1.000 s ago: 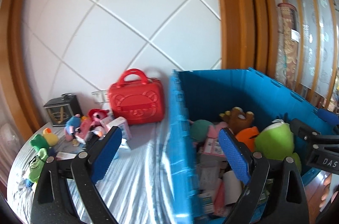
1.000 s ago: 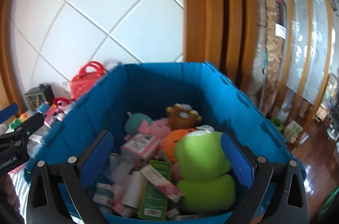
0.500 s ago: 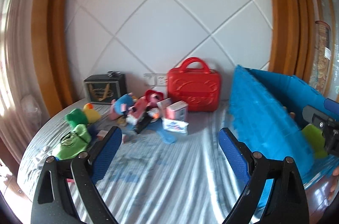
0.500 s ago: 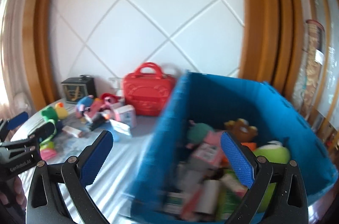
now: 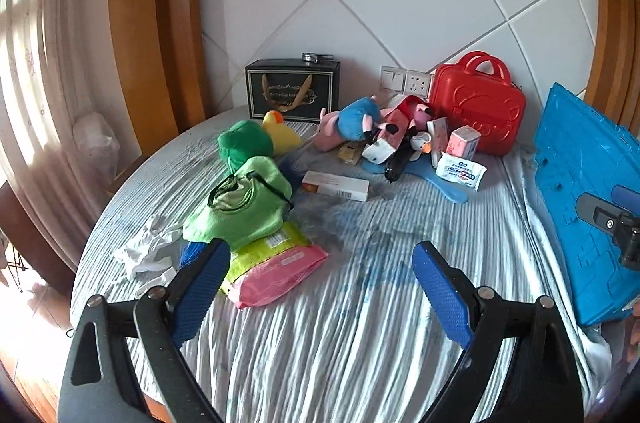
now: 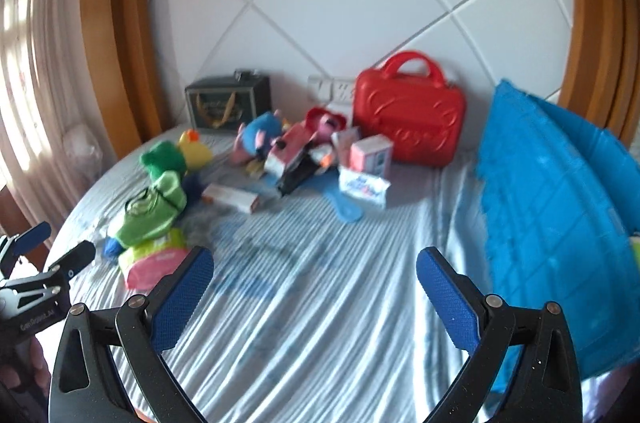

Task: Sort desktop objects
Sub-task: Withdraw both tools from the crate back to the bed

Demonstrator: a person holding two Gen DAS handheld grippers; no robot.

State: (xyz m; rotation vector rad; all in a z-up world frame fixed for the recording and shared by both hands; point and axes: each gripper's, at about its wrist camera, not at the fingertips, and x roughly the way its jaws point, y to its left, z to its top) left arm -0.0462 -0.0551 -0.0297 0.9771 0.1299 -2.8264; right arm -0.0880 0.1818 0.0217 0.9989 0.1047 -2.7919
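Note:
My left gripper is open and empty above the striped cloth, just right of a pink and yellow wipes pack and a green drawstring pouch. My right gripper is open and empty over bare cloth; it also shows at the right edge of the left wrist view. Farther back lie a white carton, a blue and pink plush, a green plush, a yellow duck, a tissue pack and small boxes. The blue bin stands at the right.
A red toy suitcase and a black gift bag stand against the white panelled wall. A crumpled white tissue lies at the table's left edge. A blue hairbrush lies by the tissue pack. Wooden frames flank the wall.
Both grippers have swung left, away from the blue bin, and now face the loose objects on the table. Both stay open and empty.

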